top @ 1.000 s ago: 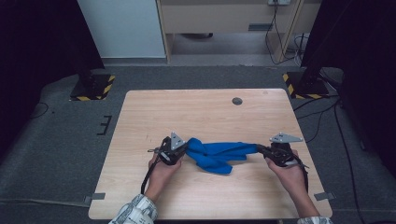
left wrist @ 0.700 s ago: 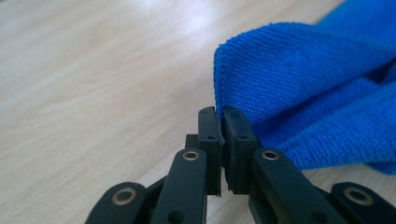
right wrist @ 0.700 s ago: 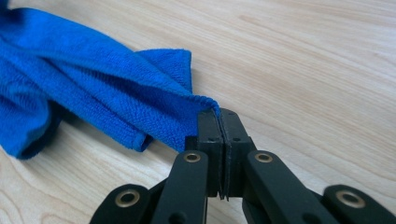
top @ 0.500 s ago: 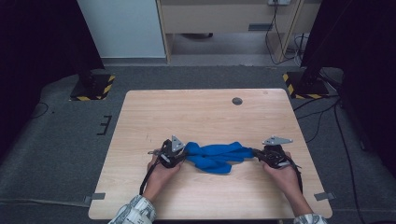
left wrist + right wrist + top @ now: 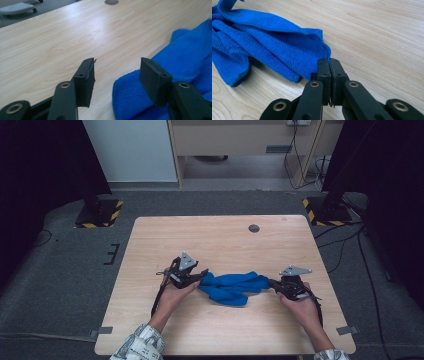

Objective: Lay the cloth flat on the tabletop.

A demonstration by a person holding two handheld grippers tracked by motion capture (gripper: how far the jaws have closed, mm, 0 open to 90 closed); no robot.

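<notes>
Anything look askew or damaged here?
Only the blue cloth: bunched and twisted near the table's front edge, not flat. The right gripper pinches one corner; the left gripper has just been opening, the cloth loose between its jaws.

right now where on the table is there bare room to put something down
The far half of the table is bare, from the cloth up to the far edge, bar a small round hole cover. The near strip between the two forearms is bare too. The middle band is crowded: left gripper, cloth and right gripper in one row.
</notes>
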